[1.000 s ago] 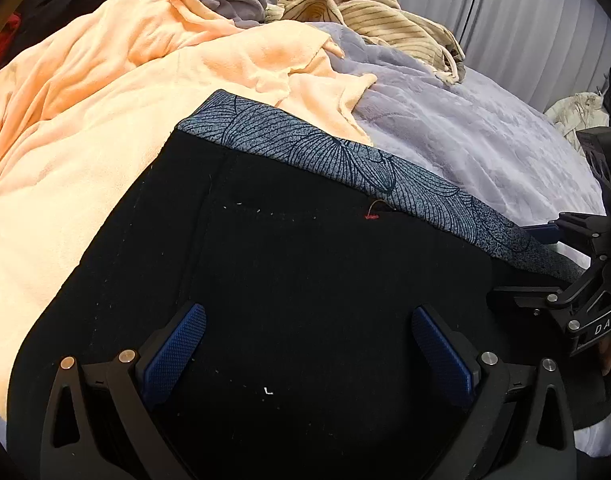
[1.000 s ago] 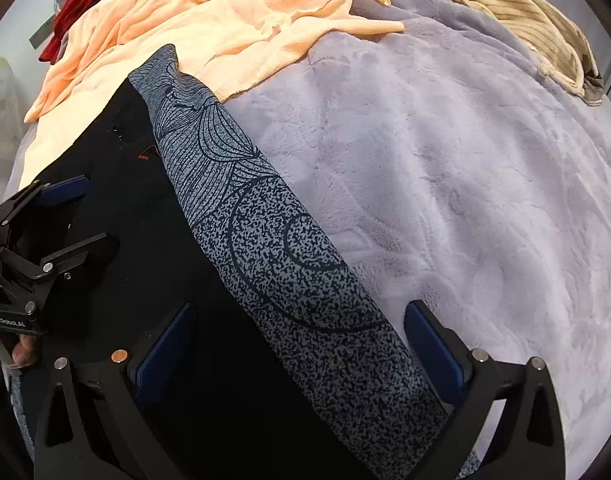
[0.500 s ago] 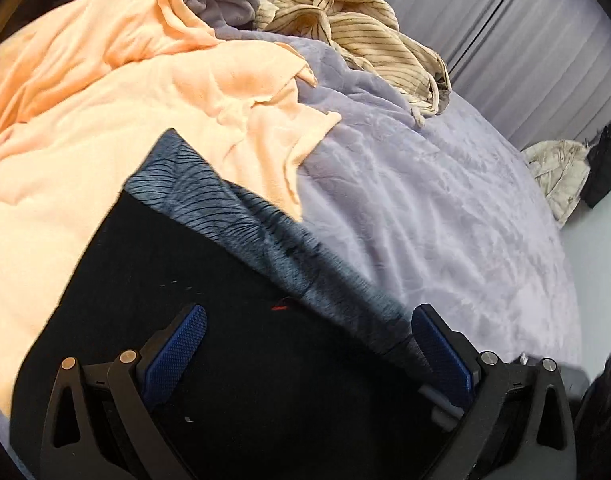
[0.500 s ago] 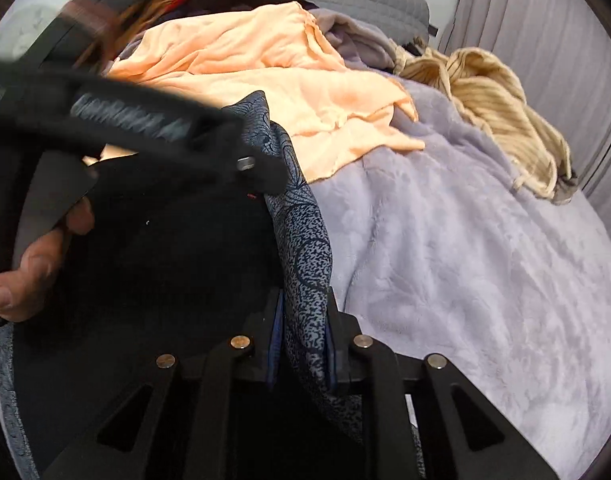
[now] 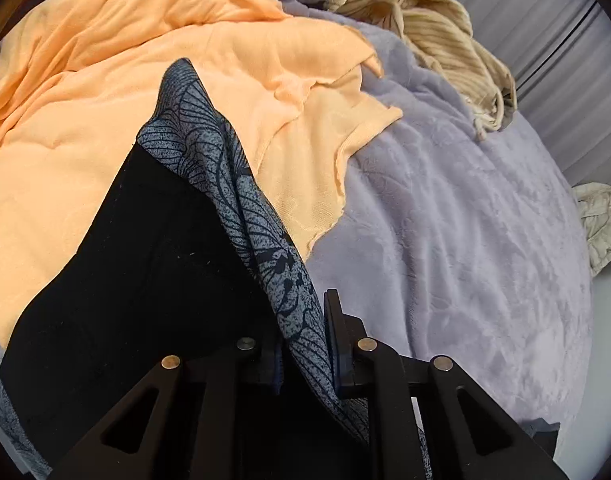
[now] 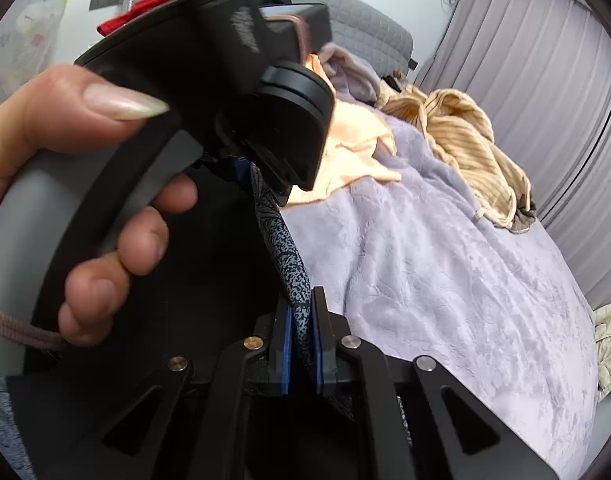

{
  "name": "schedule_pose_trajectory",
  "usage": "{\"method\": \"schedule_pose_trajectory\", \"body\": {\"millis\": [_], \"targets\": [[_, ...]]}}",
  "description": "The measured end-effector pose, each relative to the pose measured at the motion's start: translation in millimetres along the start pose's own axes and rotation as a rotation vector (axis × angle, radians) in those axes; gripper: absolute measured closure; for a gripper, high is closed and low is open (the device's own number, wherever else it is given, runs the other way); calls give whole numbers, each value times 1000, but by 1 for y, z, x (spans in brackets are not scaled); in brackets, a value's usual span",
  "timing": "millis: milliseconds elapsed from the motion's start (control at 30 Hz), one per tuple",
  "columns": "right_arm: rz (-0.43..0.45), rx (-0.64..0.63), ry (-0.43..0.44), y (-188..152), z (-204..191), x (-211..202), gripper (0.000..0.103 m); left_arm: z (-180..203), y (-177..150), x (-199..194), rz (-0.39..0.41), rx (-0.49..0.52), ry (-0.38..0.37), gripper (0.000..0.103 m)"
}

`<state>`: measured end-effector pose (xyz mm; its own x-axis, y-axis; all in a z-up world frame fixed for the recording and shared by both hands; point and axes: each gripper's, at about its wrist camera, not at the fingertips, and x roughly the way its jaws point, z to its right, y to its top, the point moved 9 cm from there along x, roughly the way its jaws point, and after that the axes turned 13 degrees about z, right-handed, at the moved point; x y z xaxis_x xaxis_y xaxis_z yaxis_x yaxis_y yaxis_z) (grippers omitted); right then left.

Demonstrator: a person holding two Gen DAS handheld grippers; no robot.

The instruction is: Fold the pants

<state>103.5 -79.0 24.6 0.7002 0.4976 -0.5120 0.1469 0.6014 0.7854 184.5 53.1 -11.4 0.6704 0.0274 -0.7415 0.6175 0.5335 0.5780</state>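
The pants (image 5: 145, 272) are black with a blue-grey patterned waistband (image 5: 225, 184). In the left wrist view they lie over an orange cloth and stretch toward me. My left gripper (image 5: 305, 344) is shut on the waistband. In the right wrist view my right gripper (image 6: 301, 340) is shut on the same patterned waistband (image 6: 283, 256), which rises taut from its jaws. The left gripper's body and the hand holding it (image 6: 117, 216) fill the left of that view, close in front and above.
An orange cloth (image 5: 145, 80) lies under and beyond the pants. A lilac plush blanket (image 5: 445, 220) covers the bed to the right. A beige striped garment (image 5: 437, 36) lies at the far side. Another pale garment (image 5: 601, 224) sits at the right edge. Curtains stand behind.
Both grippers have gone from open to shut on the waistband, the right first, then the left. The waistband has lifted and bunched, and the left gripper now looms before the right camera.
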Motion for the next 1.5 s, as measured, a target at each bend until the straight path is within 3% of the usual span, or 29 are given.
{"method": "schedule_pose_trajectory", "body": {"millis": [200,400,500,600,667,733,767,967,1000,1033,1067,1100,1133,1167,1267,1300,1367,1500], "targets": [[78,3,-16,17,-22,-57,94,-17,-6,-81,109,-17,-105,85],[118,-49,5,21,-77,-105,94,-59,-44,-134,159,9,-110,85],[128,-78,61,18,-119,-124,95,-90,-72,-157,183,16,-100,85],[81,-139,112,-1,-167,-120,95,-129,-106,-144,134,17,-67,85],[25,-169,140,-21,-194,-106,95,-156,-126,-125,63,-52,-80,84],[-8,-199,151,-36,-217,-97,95,-167,-130,-124,77,-115,-155,83],[-16,-214,146,-41,-224,-93,95,-166,-129,-128,92,-107,-156,82],[-15,-149,138,-41,-232,-92,94,-158,-132,-141,107,-23,-89,82],[-25,-127,139,-41,-232,-94,92,-160,-133,-144,93,-20,-87,79],[-29,-94,146,-40,-230,-97,88,-164,-132,-150,89,-17,-82,62],[-23,-52,161,-38,-227,-102,70,-170,-127,-157,105,-15,-60,36],[-11,-12,184,-35,-225,-110,55,-177,-120,-166,148,-18,-32,24],[13,24,194,-31,-225,-124,21,-184,-112,-178,204,-23,-11,13],[43,52,186,-26,-220,-132,8,-189,-105,-189,258,-24,-5,13],[121,157,185,-3,-196,-146,8,-186,-82,-202,345,49,27,13],[130,204,177,5,-182,-141,8,-179,-75,-196,340,92,43,12],[118,280,149,14,-160,-124,8,-162,-58,-177,304,134,6,12],[23,406,77,6,-135,-83,8,-132,-34,-140,241,195,-40,12]]}}
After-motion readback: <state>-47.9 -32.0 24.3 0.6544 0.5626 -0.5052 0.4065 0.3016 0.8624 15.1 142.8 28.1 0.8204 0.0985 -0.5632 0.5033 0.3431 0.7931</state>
